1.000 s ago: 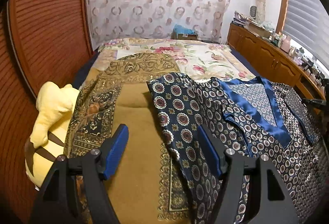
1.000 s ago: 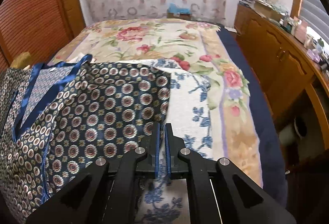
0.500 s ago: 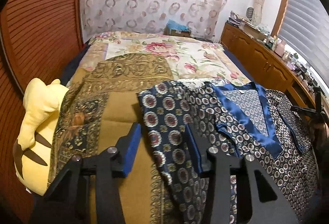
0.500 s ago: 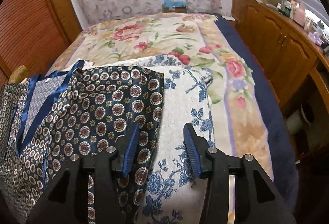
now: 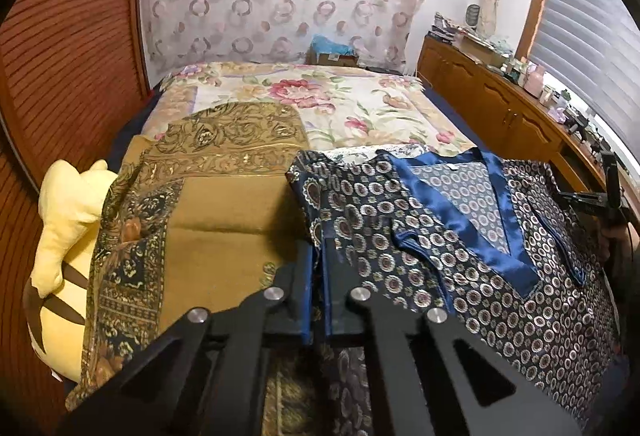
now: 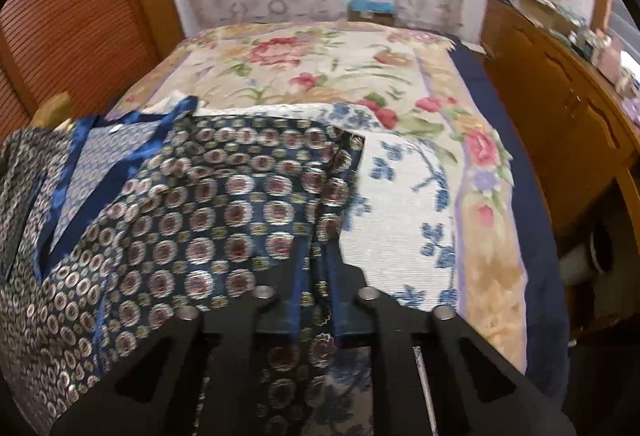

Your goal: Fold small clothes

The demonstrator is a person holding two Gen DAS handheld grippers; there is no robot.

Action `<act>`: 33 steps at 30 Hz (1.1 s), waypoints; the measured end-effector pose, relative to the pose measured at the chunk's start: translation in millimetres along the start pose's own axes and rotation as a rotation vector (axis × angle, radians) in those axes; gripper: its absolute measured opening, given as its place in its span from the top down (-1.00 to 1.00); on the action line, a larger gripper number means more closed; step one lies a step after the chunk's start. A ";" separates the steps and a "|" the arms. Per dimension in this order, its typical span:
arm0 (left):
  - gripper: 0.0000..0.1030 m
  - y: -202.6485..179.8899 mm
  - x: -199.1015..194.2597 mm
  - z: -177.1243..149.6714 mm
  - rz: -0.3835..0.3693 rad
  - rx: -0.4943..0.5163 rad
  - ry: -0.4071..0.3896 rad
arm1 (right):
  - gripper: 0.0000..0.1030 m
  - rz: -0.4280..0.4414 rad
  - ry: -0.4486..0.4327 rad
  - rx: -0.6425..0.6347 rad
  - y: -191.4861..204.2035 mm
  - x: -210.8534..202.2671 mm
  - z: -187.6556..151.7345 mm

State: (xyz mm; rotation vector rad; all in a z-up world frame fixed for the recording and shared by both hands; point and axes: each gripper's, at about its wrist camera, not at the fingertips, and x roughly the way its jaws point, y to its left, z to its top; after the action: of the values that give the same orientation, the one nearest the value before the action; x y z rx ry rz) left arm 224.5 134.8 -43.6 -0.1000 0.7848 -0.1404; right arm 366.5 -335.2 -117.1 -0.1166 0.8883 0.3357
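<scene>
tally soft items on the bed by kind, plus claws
Tops: 1, navy patterned top, both sleeve edges pinched.
Spreads and throws: 3, floral cover, gold throw, blue-flowered cloth.
Plush toys: 1, yellow plush.
Claws: 2, left claw and right claw, both shut on the top.
Total: 7

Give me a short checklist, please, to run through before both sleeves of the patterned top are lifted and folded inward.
1. Left tool shut on the patterned top, at its left sleeve edge: ok.
2. Right tool shut on the right sleeve edge: ok, fabric sits between the pads.
3. Only one layer pinched, with no brown throw or blue floral cloth caught: cannot tell.
4. Blue satin neckline lying flat: not ok, one side is rumpled.
5. Yellow plush toy clear of the top: ok.
</scene>
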 end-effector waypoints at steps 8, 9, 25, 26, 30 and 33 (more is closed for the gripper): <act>1.00 -36.2 -47.7 -20.5 -0.061 0.067 -0.099 | 0.99 0.065 -0.161 -0.052 30.5 -63.2 -5.1; 1.00 -40.2 -54.4 -25.0 -0.070 0.070 -0.113 | 0.99 0.071 -0.175 -0.057 32.9 -69.7 -6.1; 1.00 -49.9 -131.5 -102.5 -0.084 0.056 -0.240 | 1.00 0.154 -0.320 -0.044 48.8 -155.2 -83.7; 1.00 -50.0 -135.4 -108.5 -0.084 0.050 -0.243 | 1.00 0.157 -0.320 -0.035 46.8 -157.6 -92.1; 1.00 -43.8 -150.2 -134.1 -0.091 0.029 -0.237 | 1.00 0.165 -0.311 0.006 38.9 -169.5 -127.8; 1.00 -40.4 -157.7 -151.1 -0.083 0.009 -0.225 | 1.00 0.161 -0.297 0.027 34.9 -177.4 -151.2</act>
State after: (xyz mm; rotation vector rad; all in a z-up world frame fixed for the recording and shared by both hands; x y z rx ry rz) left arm 3.5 114.9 -34.4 -0.1372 0.5555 -0.2082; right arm 139.5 -380.7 -72.9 0.0298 0.6083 0.4775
